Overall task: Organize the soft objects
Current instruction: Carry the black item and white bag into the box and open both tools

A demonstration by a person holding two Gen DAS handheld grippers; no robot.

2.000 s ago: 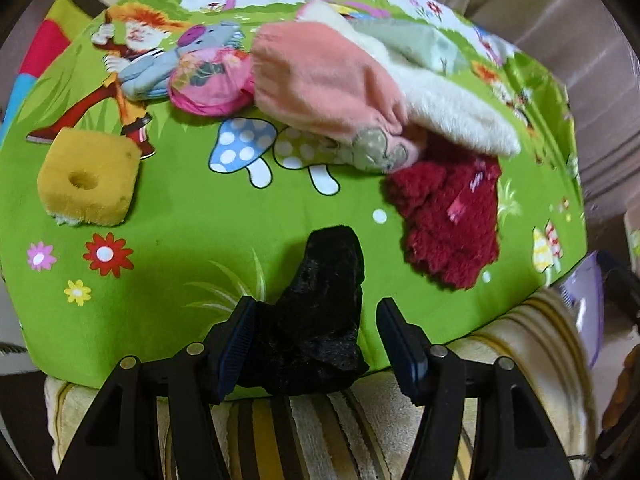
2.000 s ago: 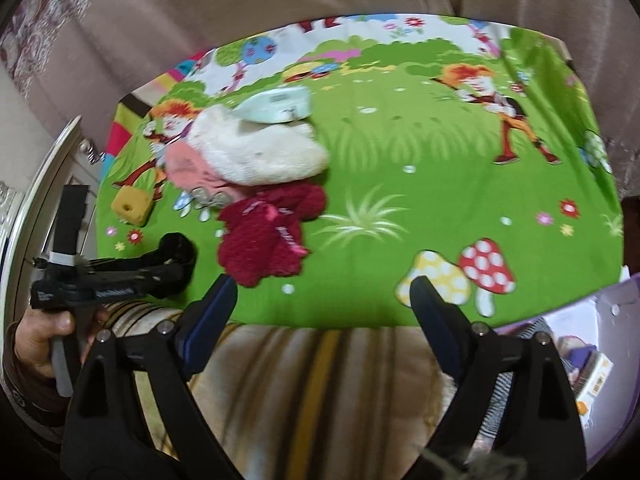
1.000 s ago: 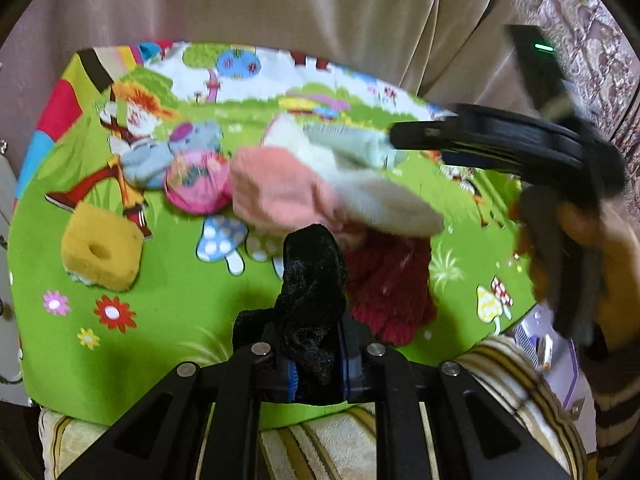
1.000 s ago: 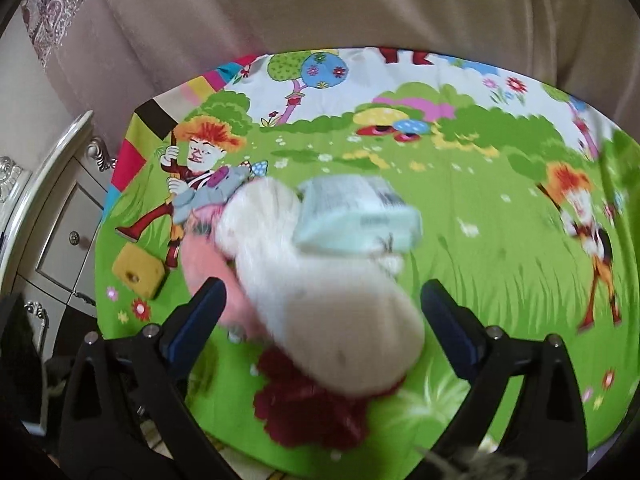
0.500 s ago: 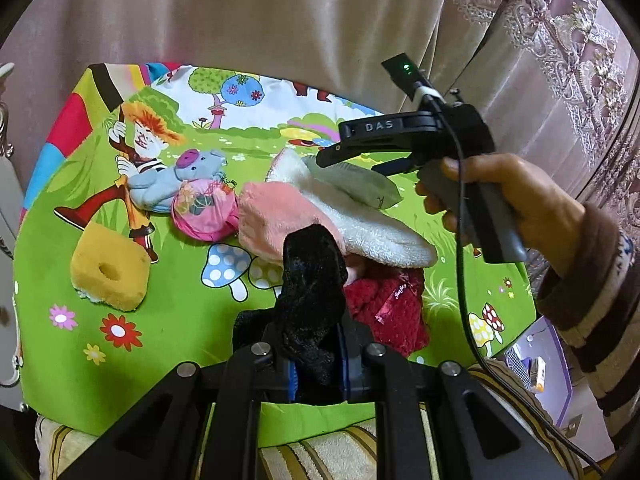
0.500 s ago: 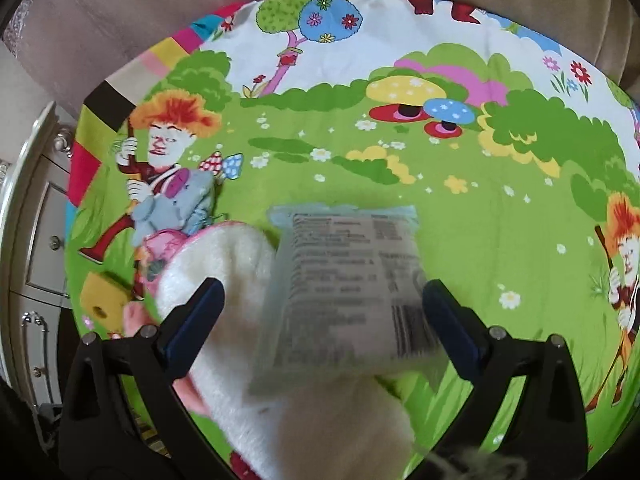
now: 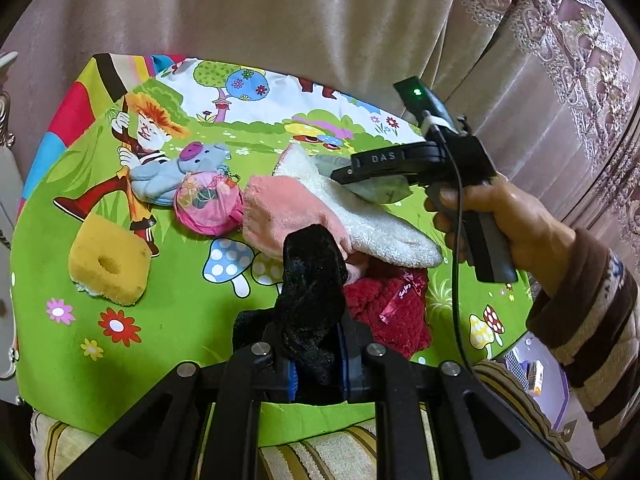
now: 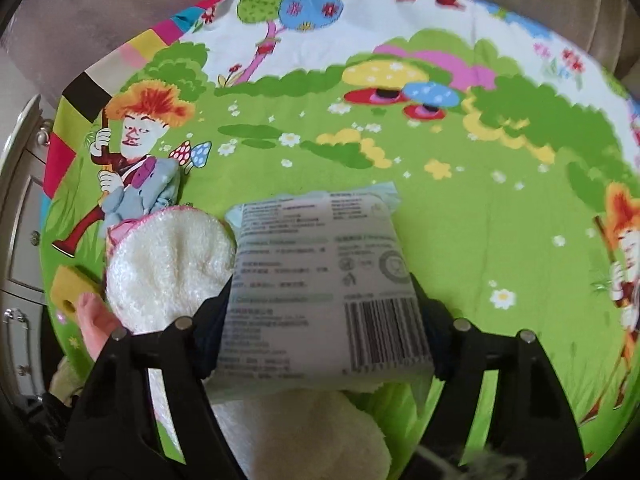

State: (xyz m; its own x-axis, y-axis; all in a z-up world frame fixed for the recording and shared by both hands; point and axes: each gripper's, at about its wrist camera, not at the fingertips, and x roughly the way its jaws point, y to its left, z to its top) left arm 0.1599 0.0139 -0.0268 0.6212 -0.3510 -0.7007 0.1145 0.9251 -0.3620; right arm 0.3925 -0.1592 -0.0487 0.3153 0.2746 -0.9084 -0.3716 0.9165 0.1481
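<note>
My left gripper (image 7: 316, 344) is shut on a black fuzzy sock (image 7: 310, 280), held up over the near edge of the cartoon-print green cloth (image 7: 168, 320). In the right wrist view my right gripper (image 8: 324, 312) points steeply down. Its jaws are closing on a pale green tissue pack (image 8: 320, 264), and both pads touch the pack's sides. The pack lies on top of a white fluffy sock (image 8: 168, 272). From the left wrist view the right gripper (image 7: 348, 176) reaches in from the right, held by a hand (image 7: 500, 216), over the tissue pack (image 7: 384, 192).
A pink fluffy sock (image 7: 288, 212), a red fuzzy sock (image 7: 384, 304), a pink round pouch (image 7: 208, 204), a grey-blue plush (image 7: 176, 172) and a yellow sponge (image 7: 106, 264) lie on the cloth. Curtains hang behind. A white cabinet (image 8: 20, 240) stands to the left.
The right gripper dropped down over the pile and its jaws narrowed around the tissue pack. The left gripper kept still, holding the black sock.
</note>
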